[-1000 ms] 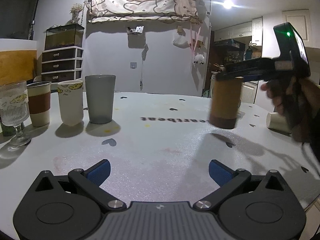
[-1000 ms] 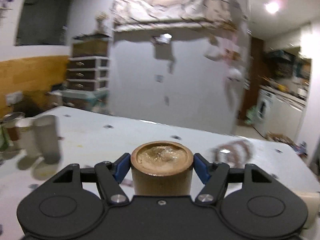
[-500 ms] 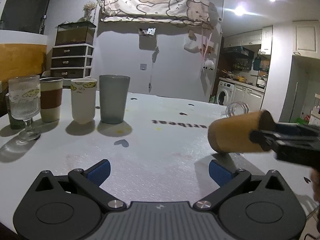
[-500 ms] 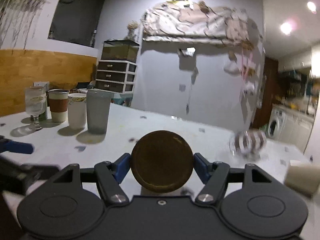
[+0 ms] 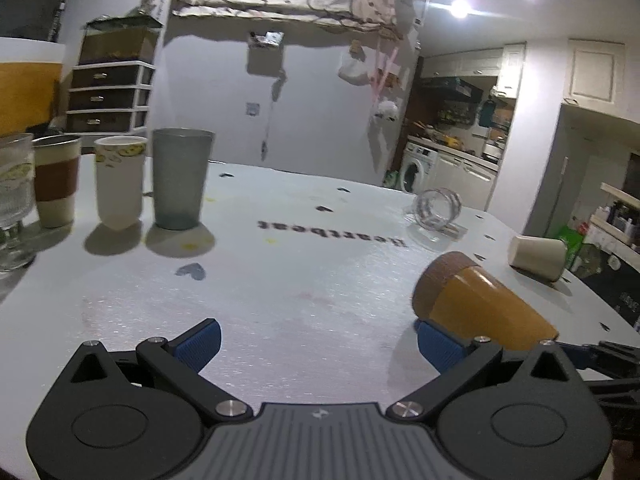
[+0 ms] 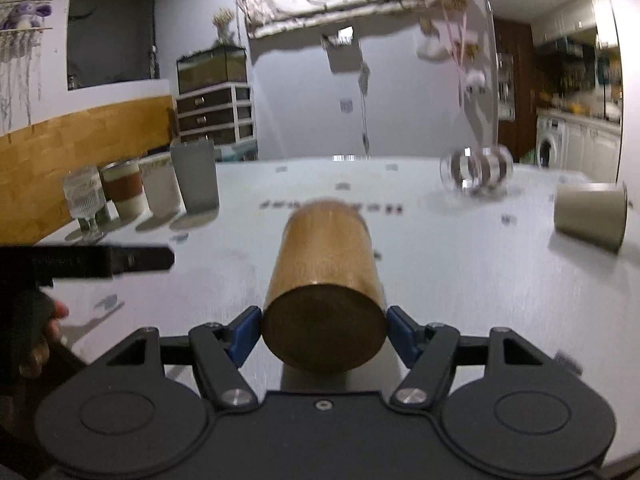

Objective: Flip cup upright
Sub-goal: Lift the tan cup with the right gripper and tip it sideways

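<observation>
A brown cup [image 6: 324,280] is held in my right gripper [image 6: 323,334], whose blue pads press on both its sides. The cup is tilted, its flat closed end toward the right wrist camera and its far end pointing away over the white table [image 6: 460,280]. In the left wrist view the same cup [image 5: 476,304] hangs tilted above the table at the lower right, darker end up and left. My left gripper [image 5: 320,340] is open and empty, low over the table's near edge.
Several upright cups stand in a row at the left: a grey tumbler [image 5: 180,178], a white cup [image 5: 119,182], a brown-banded cup [image 5: 56,180] and a ribbed glass [image 5: 14,200]. A clear glass [image 5: 438,208] and a beige cup [image 5: 538,256] lie on their sides at the right.
My right gripper has rotated the brown cup further, from base facing the camera to pointing away and down, and carried it lower toward the table. My left gripper stayed open and shifted slightly.
</observation>
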Available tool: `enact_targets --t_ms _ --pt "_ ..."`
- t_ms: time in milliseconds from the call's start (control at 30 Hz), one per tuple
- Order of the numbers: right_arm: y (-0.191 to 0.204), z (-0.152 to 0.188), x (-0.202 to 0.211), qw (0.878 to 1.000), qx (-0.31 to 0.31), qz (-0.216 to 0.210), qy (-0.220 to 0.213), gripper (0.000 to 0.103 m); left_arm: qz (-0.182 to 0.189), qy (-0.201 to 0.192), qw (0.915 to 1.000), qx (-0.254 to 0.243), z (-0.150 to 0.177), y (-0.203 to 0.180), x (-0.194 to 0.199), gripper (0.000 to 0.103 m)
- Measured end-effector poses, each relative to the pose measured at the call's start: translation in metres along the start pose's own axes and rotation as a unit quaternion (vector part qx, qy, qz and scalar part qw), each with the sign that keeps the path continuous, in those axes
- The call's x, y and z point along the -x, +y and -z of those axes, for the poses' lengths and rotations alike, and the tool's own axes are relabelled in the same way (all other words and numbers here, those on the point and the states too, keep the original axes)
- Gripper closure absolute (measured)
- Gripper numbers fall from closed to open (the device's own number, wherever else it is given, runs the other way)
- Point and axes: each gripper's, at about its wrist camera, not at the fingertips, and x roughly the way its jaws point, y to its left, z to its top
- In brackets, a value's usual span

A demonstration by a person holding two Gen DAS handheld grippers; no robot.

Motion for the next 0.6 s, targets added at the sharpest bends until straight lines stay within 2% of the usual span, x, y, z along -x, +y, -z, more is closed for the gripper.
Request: enact_targets --t_ms 100,167,267,333,400,467,600 --pt "0.000 -0.001 0.001 1.000 0.001 -0.004 -0.003 0.032 0.011 0.001 0.9998 -0.015 -0.004 -0.007 -0.002 0.000" --pt "-0.003 -0.005 0.006 1.000 -0.009 -0.015 -0.025 0.025 0.024 0.000 0.9995 -0.019 -0.008 -0.012 -0.005 0.000" --pt "-0.013 -0.014 0.009 0.997 -0.044 -0.008 -0.066 0.025 0.036 -0.005 0.9993 -0.008 -0.021 -0.014 -0.012 0.001" --pt "-0.019 -0.019 0.006 0.995 -0.066 -0.003 -0.071 0.035 0.040 -0.010 0.9991 0.011 -0.032 -0.013 -0.017 0.001" --pt "-0.023 -0.020 0.000 0.995 -0.080 -0.008 -0.058 0.050 0.058 -0.001 0.9973 0.045 -0.042 -0.011 -0.025 0.001" --pt "-0.024 -0.016 -0.001 0.995 -0.086 -0.028 -0.051 0.050 0.090 0.025 0.9919 0.086 -0.049 -0.007 -0.035 0.005" --pt "-0.024 -0.011 0.000 0.994 -0.088 -0.034 -0.050 0.048 0.155 0.100 0.9691 0.164 -0.048 -0.008 -0.063 0.007"
